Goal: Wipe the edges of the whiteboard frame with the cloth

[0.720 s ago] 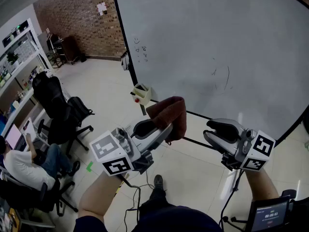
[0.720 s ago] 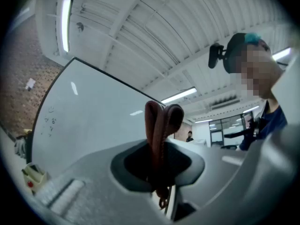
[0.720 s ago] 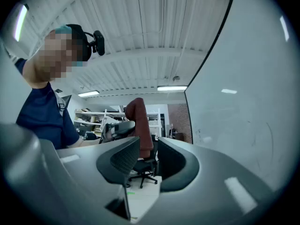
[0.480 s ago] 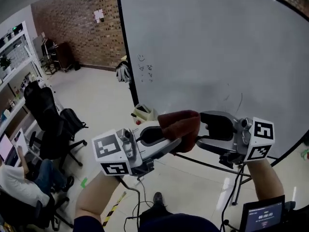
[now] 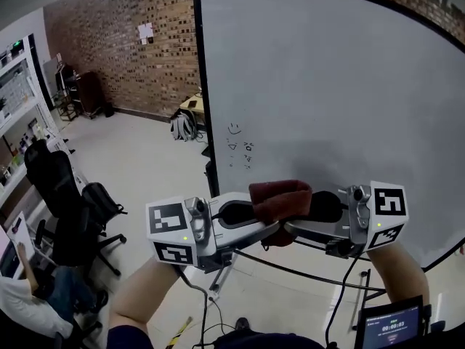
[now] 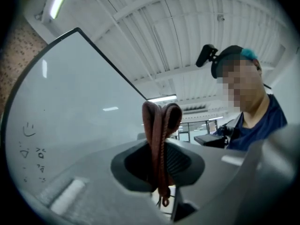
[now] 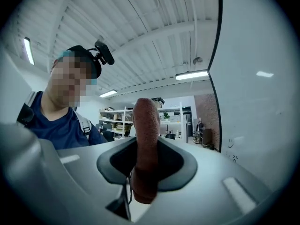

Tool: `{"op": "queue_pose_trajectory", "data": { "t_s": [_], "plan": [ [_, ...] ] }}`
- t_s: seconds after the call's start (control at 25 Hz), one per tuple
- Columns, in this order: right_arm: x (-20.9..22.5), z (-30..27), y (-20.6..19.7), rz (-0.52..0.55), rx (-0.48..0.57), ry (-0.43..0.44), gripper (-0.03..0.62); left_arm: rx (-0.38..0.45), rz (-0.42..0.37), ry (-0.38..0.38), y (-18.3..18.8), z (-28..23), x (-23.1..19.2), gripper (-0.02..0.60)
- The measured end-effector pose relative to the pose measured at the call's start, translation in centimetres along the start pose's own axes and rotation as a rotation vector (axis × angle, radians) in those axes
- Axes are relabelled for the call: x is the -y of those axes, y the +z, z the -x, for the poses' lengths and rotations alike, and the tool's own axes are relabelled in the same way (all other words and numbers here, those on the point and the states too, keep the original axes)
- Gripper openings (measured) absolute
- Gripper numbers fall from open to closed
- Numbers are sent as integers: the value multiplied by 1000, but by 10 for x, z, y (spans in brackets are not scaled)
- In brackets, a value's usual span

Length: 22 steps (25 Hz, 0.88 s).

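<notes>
Both level: left gripper [image 5: 256, 220], right gripper [image 5: 306, 221]

Here's the silver-grey left gripper [image 5: 251, 220], black oval pads, white cube [image 5: 173, 231] with black square markers. The silver-grey right gripper [image 5: 312, 220] matches, trailing a thin black cable [image 5: 338, 297]. Navy shirt [image 6: 262, 121], black cap [image 7: 84, 55].

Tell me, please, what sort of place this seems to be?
Probably a shared office or lab workspace: a large standing whiteboard, black office chairs, white storage shelves along the left side and a brick wall behind.
</notes>
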State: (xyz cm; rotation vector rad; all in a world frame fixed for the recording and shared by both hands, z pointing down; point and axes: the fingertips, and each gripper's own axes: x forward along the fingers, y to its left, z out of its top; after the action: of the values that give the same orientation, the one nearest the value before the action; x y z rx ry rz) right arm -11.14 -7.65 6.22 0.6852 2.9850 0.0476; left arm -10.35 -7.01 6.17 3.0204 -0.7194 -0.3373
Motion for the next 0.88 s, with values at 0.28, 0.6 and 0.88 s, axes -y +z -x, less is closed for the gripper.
{"op": "queue_pose_trajectory", "data": {
  "t_s": [0.28, 0.6, 0.88],
  "plan": [
    [24, -4, 38, 80, 58, -16, 67, 138, -57, 196, 38, 37, -29, 216],
    [89, -30, 150, 508, -118, -252, 67, 147, -478, 885, 89, 153, -50, 69],
    [160, -132, 234, 845, -316, -337, 67, 62, -707, 1084, 139, 202, -59, 9]
  ]
}}
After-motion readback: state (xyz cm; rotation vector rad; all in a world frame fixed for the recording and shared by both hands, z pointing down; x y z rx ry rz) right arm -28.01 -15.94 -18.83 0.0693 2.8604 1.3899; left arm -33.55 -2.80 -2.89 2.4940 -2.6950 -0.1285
